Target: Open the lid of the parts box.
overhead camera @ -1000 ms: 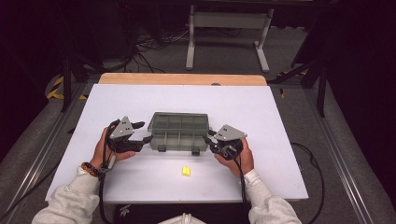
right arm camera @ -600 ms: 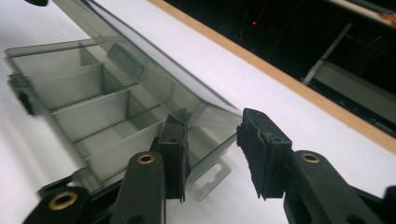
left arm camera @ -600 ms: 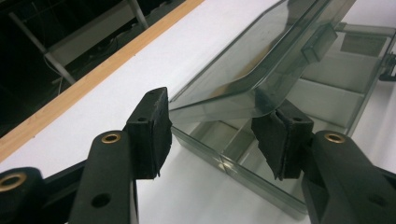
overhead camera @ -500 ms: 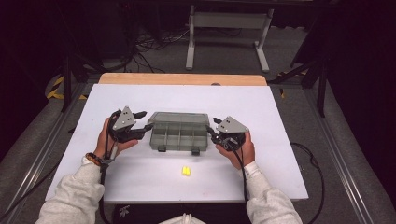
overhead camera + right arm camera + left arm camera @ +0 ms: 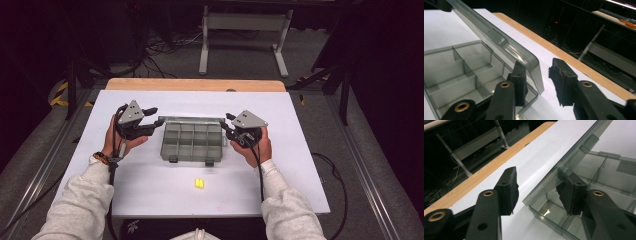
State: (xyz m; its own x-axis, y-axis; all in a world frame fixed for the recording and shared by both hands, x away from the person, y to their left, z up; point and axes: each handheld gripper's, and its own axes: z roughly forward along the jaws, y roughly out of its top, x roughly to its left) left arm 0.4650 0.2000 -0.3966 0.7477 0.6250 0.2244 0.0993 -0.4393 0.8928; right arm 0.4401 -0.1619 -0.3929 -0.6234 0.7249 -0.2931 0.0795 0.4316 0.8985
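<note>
The left gripper [image 5: 150, 120] stands at the left end of the compartment box [image 5: 191, 143], which rests at mid-worktop [image 5: 150, 185]. Its jaws have just been closing and straddle the left edge of the clear lid [image 5: 564, 162]: in the left gripper view one jaw sits under the raised lid, inside the box corner, while the other stays outside over the bare white surface. The outer pad does not press the lid, so no clamp is made. The lid is tilted up off the tray, probably so that both ends lift evenly on the rear hinge. The right gripper [image 5: 229, 126] mirrors this at the right end; its jaws, also just closing, are apart, with the lid's rounded corner [image 5: 531, 67] between them. Two small yellow pieces [image 5: 199, 184] lie well in front of the box.
</note>
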